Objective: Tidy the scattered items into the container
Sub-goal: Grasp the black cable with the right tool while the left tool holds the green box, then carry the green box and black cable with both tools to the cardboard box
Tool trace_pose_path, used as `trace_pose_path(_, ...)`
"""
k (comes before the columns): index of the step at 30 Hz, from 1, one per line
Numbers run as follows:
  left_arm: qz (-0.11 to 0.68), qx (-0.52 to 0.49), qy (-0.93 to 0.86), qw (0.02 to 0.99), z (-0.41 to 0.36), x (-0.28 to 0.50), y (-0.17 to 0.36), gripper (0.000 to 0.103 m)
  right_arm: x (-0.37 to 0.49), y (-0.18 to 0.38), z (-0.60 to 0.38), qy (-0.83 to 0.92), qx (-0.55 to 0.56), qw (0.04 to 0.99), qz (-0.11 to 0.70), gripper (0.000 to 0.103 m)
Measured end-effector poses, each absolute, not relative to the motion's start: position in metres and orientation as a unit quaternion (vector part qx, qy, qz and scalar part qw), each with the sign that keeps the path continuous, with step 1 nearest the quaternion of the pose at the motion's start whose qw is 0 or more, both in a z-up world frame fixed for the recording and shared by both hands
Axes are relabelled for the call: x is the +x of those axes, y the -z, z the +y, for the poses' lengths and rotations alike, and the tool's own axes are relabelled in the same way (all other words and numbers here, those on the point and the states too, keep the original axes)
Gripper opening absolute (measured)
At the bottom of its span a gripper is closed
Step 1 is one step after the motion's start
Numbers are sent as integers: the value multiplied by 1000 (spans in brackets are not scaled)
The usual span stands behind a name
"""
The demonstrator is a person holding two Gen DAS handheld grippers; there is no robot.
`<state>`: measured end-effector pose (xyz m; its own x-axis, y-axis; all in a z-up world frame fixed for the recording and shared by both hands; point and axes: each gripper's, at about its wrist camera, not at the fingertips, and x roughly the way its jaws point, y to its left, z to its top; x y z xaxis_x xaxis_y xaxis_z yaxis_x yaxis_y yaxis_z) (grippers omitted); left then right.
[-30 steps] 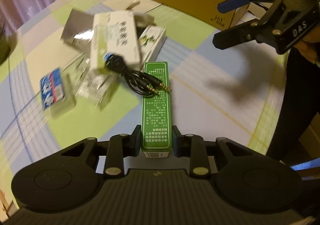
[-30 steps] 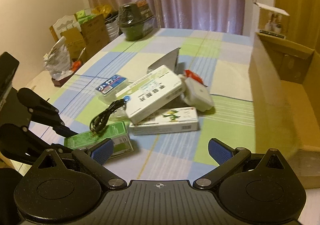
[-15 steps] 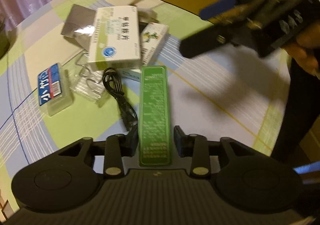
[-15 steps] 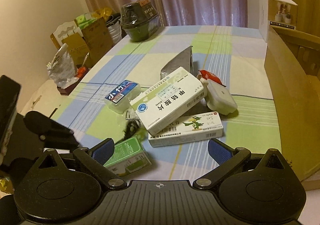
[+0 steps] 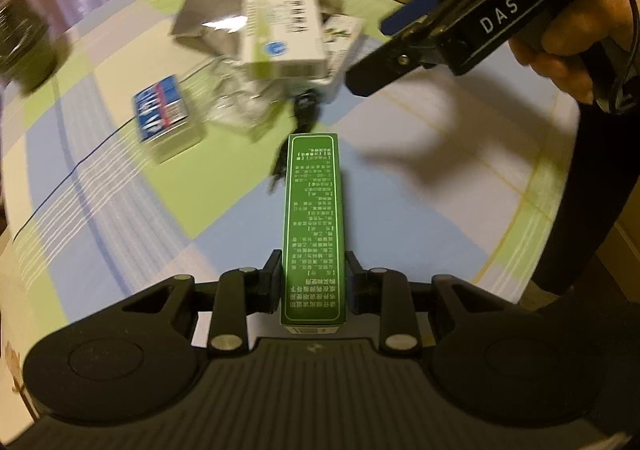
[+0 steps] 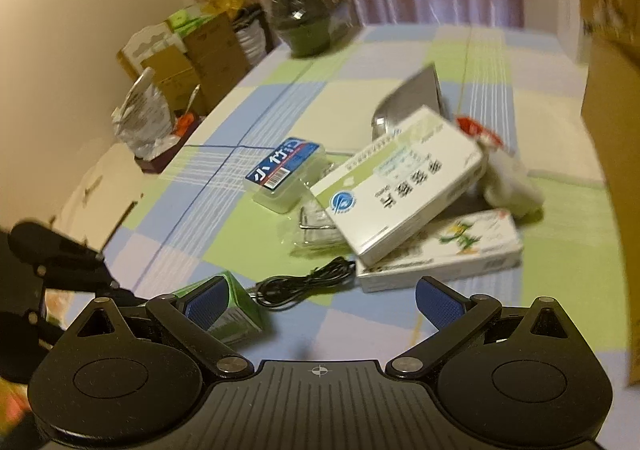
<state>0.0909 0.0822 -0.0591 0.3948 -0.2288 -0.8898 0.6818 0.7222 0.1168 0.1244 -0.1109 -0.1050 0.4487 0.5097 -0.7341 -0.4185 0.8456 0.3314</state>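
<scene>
My left gripper is shut on a long green box and holds it off the checked tablecloth; the box end also shows in the right wrist view. My right gripper is open and empty, low over the cloth just short of a black cable. Behind the cable lies a pile: a large white medicine box on a white box with a green cartoon, a blue-labelled clear case, a clear packet, a silver pouch. The cardboard container stands at the right.
A dark pot sits at the table's far end. Cardboard boxes and bags stand on the floor left of the table. A small white bottle with a red part lies by the pile.
My left gripper has lifted the green box up and away from the pile; the cable slid off it onto the cloth. My right gripper has moved in lower toward the pile.
</scene>
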Motion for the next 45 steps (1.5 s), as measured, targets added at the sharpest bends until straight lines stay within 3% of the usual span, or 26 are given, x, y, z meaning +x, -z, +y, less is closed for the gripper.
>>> trace_pose_path(1, 470, 233, 279, 804, 88, 92, 58, 25, 126, 109, -108, -268, 63, 847, 455, 101)
trace_pose_path(3, 469, 217, 266, 813, 99, 94, 57, 25, 131, 117, -100, -255, 81, 840, 471, 76)
trace_pose_path(12, 460, 148, 195, 853, 128, 100, 57, 26, 142, 142, -70, -167, 135, 846, 488, 76)
trace_pose_path(14, 460, 137, 194, 855, 132, 101, 57, 32, 145, 142, -62, -151, 127, 854, 481, 76)
trace_pose_path(18, 457, 131, 190, 859, 136, 101, 55, 37, 149, 142, -42, -134, 73, 866, 477, 75)
trace_pose_path(21, 456, 122, 187, 861, 139, 101, 54, 40, 143, 145, -34, -138, 10, 872, 470, 58)
trace_pose_path(24, 457, 117, 188, 862, 138, 103, 55, 41, 139, 147, -44, -152, -25, 872, 465, 23)
trace_pose_path(25, 457, 117, 189, 861, 137, 102, 55, 41, 138, 146, -52, -160, -28, 868, 469, 21)
trace_pose_path(33, 462, 115, 195, 857, 121, 103, 59, 41, 103, 144, -115, -212, -120, 837, 490, 20)
trace_pose_path(42, 490, 134, 169, 845, 107, 120, 63, 40, 70, 143, -138, -218, -126, 848, 466, 22)
trace_pose_path(45, 504, 148, 161, 836, 103, 127, 61, 39, 68, 145, -139, -214, -126, 851, 463, 73)
